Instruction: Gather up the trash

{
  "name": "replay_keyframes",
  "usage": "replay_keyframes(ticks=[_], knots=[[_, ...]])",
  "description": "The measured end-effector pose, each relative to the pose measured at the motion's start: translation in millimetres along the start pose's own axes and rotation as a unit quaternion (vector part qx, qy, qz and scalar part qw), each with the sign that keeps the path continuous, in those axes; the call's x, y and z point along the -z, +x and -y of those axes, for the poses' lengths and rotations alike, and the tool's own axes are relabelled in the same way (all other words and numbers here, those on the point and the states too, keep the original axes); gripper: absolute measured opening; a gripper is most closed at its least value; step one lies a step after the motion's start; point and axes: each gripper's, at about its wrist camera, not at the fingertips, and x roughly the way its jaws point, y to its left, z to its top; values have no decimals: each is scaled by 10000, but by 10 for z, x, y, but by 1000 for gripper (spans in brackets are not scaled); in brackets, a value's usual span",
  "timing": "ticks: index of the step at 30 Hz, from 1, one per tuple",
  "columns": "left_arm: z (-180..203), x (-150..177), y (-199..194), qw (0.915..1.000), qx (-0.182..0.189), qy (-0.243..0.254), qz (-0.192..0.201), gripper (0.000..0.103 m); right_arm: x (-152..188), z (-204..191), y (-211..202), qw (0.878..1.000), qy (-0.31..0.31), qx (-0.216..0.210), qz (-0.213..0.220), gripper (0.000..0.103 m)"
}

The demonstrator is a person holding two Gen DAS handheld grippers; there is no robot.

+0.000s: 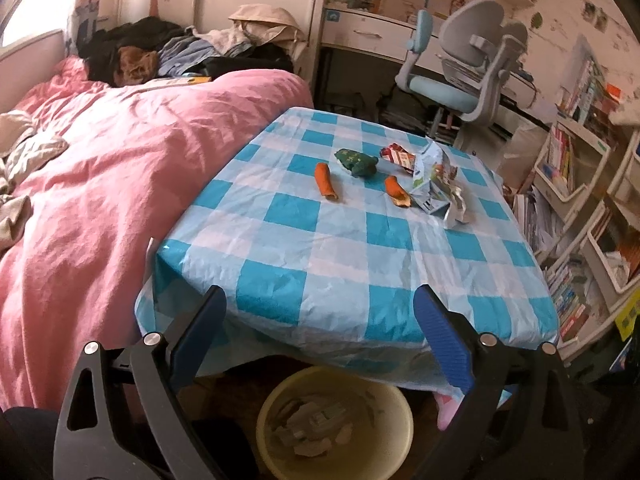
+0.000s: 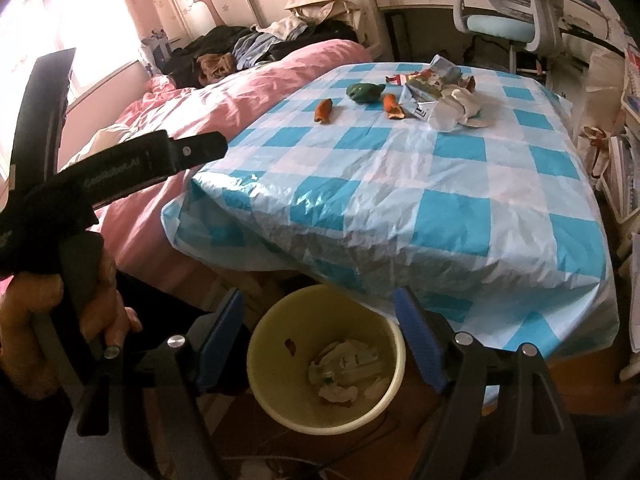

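Both grippers released, nothing between jaws: left gripper (image 1: 320, 316) wide, right gripper (image 2: 320, 320) over yellow bin (image 2: 326, 360) at frame bottom. Wrappers (image 1: 434, 180), orange peels (image 1: 326, 181) upper centre on checkered table (image 1: 340, 256).

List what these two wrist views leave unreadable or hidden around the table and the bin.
- Yellow bin, left wrist view: its far rim is hidden under the hanging checked tablecloth.
- Bin contents, right wrist view: crumpled pale scraps, too small to identify.
- Crumpled packaging: its print is too small to read.
- Table legs, both views: covered by the cloth.
- Left gripper, right wrist view: only partly visible, its jaws unseen.
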Motion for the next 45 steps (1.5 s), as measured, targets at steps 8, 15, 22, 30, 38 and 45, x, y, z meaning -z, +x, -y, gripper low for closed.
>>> replay_keyframes(ticks=[8,15,22,30,38,45], knots=[[100,-326,315,9998,-62,156,-89,91,-438,233,46,9993,-51,346,125,74],[112,-669,832,9993,-210,23,-310,91,-952,522,261,9966,-275,761,128,74],[84,-895,1350,9976,-309,-230,-583,91,-1302,877,674,9943,-168,1052,17,74],[121,-1088,1830,9949,-496,-208,-855,91,-1521,1032,1012,9919,-219,1242,-148,74],[129,-1217,2179,9918,-512,-271,-1135,90,-1614,1174,1183,9936,-111,1052,-399,48],[227,-1238,2274,9917,-233,50,-1264,18,-1620,1245,1112,9949,95,934,-378,11]])
